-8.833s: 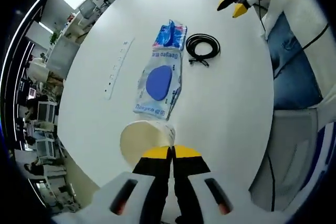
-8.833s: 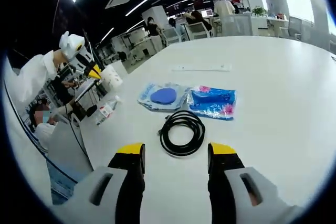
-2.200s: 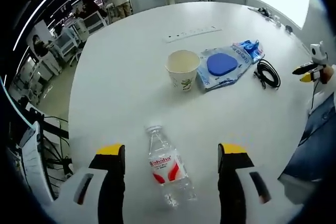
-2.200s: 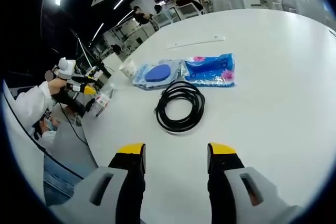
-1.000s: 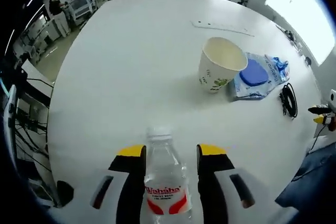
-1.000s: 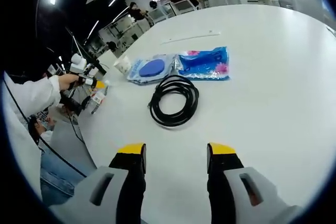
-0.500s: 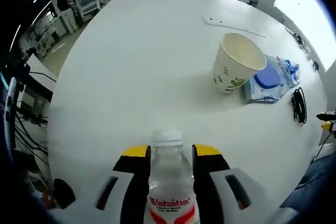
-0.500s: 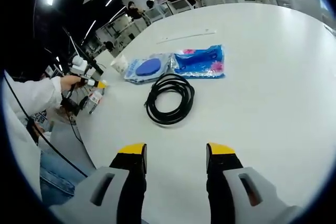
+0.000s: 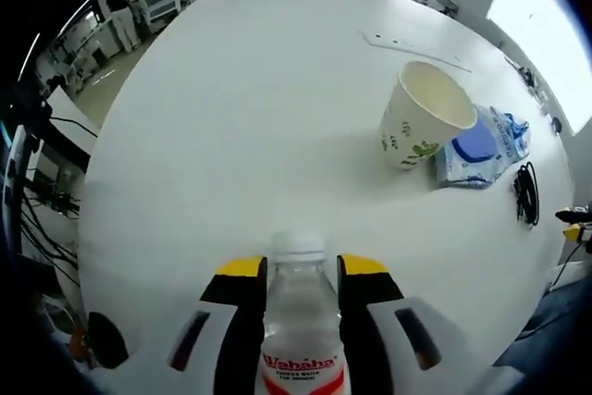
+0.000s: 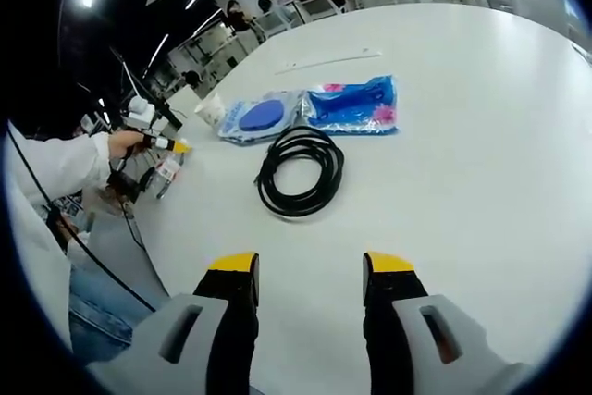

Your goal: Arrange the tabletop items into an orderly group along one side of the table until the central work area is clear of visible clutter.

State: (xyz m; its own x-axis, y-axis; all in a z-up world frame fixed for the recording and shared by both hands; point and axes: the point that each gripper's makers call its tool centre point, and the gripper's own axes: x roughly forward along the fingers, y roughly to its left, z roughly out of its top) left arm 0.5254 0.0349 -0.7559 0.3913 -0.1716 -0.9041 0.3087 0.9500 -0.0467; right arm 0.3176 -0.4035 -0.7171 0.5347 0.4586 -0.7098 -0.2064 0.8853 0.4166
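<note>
My left gripper (image 9: 301,268) is shut on a clear water bottle (image 9: 298,316) with a white cap and a red label, held just above the white table (image 9: 231,117). Ahead to the right stands a paper cup (image 9: 421,127), touching a blue-and-white packet (image 9: 481,141). A black cable coil (image 9: 527,193) lies beyond the packet. In the right gripper view my right gripper (image 10: 312,270) is open over bare table, with the cable coil (image 10: 301,173) ahead of it. Behind the coil lie the packet with a blue disc (image 10: 264,117) and a blue patterned packet (image 10: 356,104). The cup (image 10: 211,110) stands further left.
A flat white strip (image 9: 416,48) lies on the far part of the table, also seen as the strip (image 10: 328,64) behind the packets. A person's sleeve (image 10: 65,168) and the left gripper with the bottle (image 10: 165,171) are at the table's left edge. Office desks and chairs surround the table.
The left gripper went from open around the lying bottle to shut on it and raised it. The cup now looks nearer. The right gripper has barely moved.
</note>
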